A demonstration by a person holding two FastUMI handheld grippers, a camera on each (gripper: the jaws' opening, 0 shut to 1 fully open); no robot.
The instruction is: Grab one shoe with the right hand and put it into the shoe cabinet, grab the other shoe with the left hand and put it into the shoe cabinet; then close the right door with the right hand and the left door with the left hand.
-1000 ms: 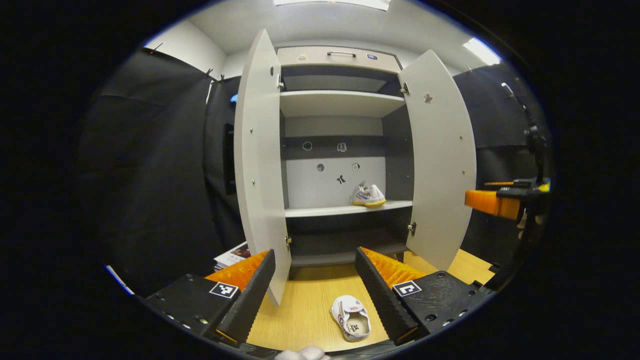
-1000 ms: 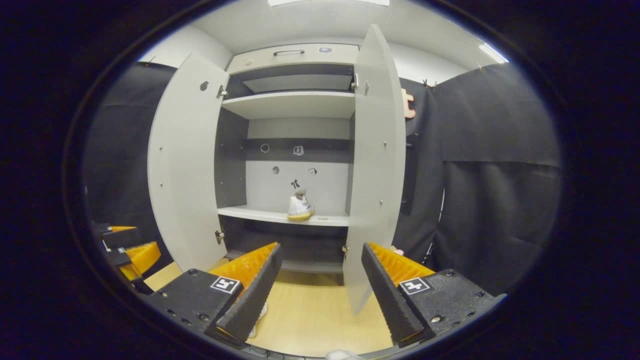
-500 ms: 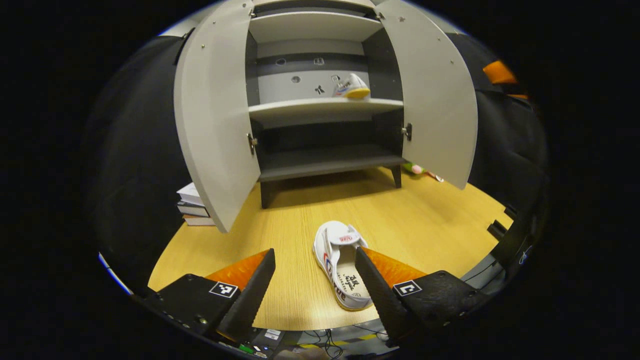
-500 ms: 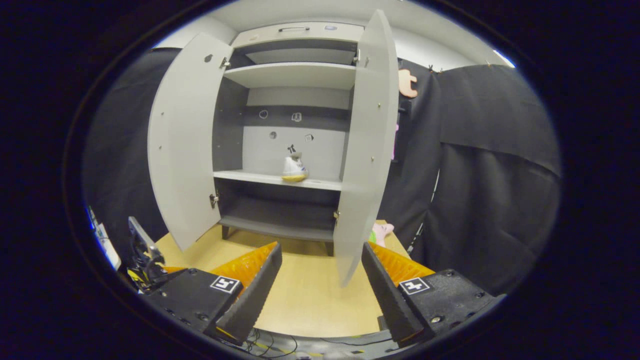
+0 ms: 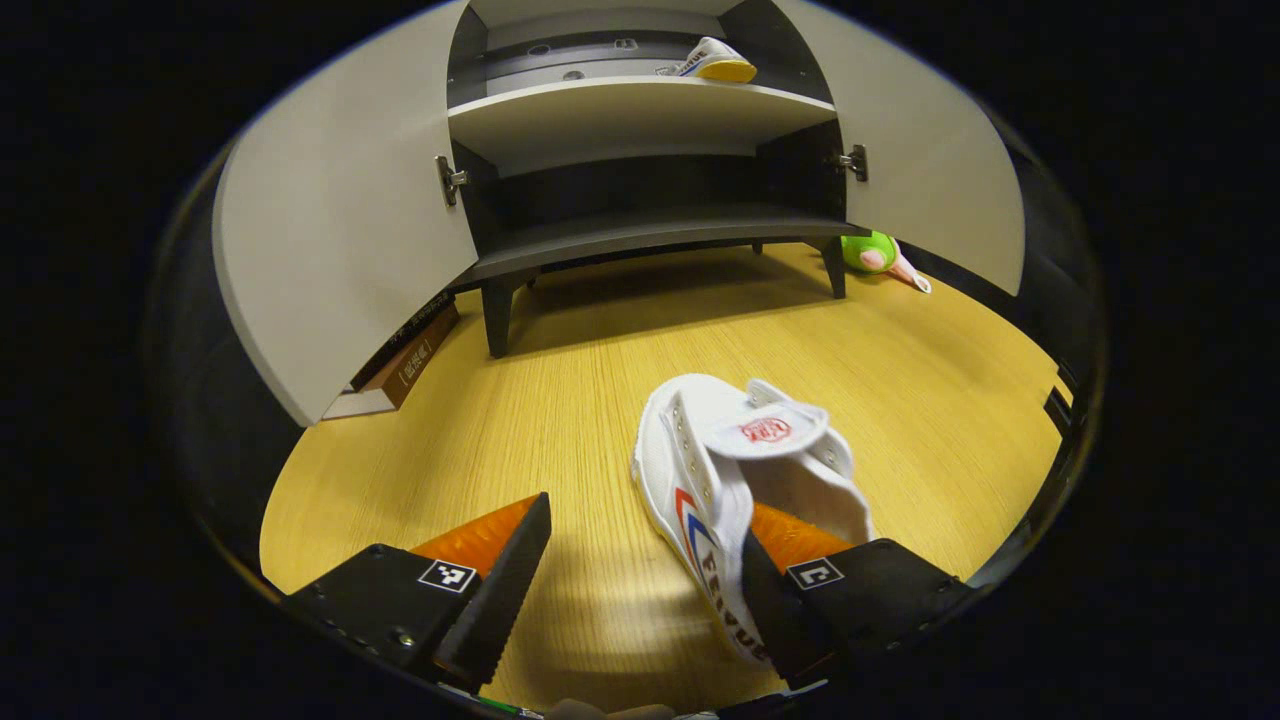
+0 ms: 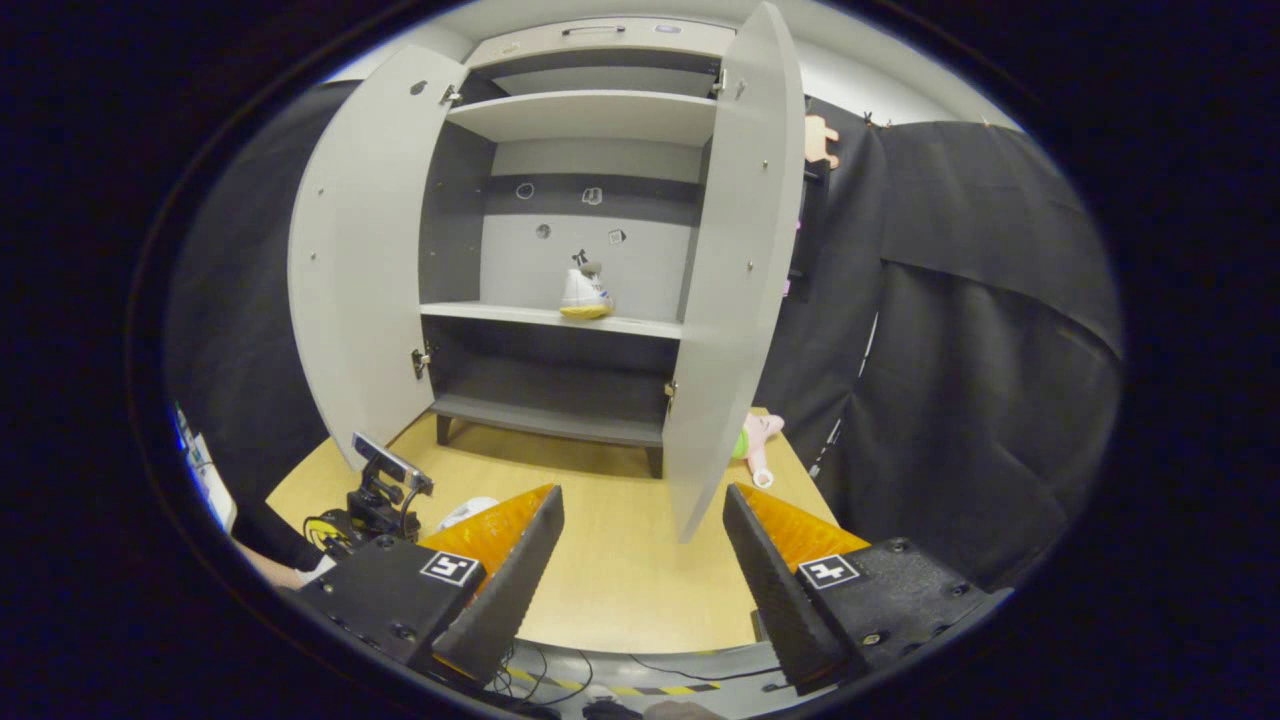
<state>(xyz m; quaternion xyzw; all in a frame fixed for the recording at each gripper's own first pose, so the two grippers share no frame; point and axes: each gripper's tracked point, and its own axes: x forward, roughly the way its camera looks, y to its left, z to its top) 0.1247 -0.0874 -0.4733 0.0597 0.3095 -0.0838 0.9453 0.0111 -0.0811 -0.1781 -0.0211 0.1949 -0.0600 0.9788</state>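
By my left tongs [image 5: 640, 590], black with orange backs, a white shoe [image 5: 745, 480] striped red and blue lies on the yellow wood-grain surface [image 5: 560, 400].

A staged recording booth, not a lived-in home. Black cloth [image 6: 980, 330] hangs as walls on both sides of a grey shoe cabinet [image 6: 560, 260] that stands on short legs on a pale wood worktop [image 5: 620, 360]. Cables [image 6: 600, 680] trail along the worktop's near edge, and a small camera rig [image 6: 385, 480] sits at the near left. Books [image 5: 400, 355] lie stacked left of the cabinet; a plush toy [image 5: 875, 255] lies at its right.
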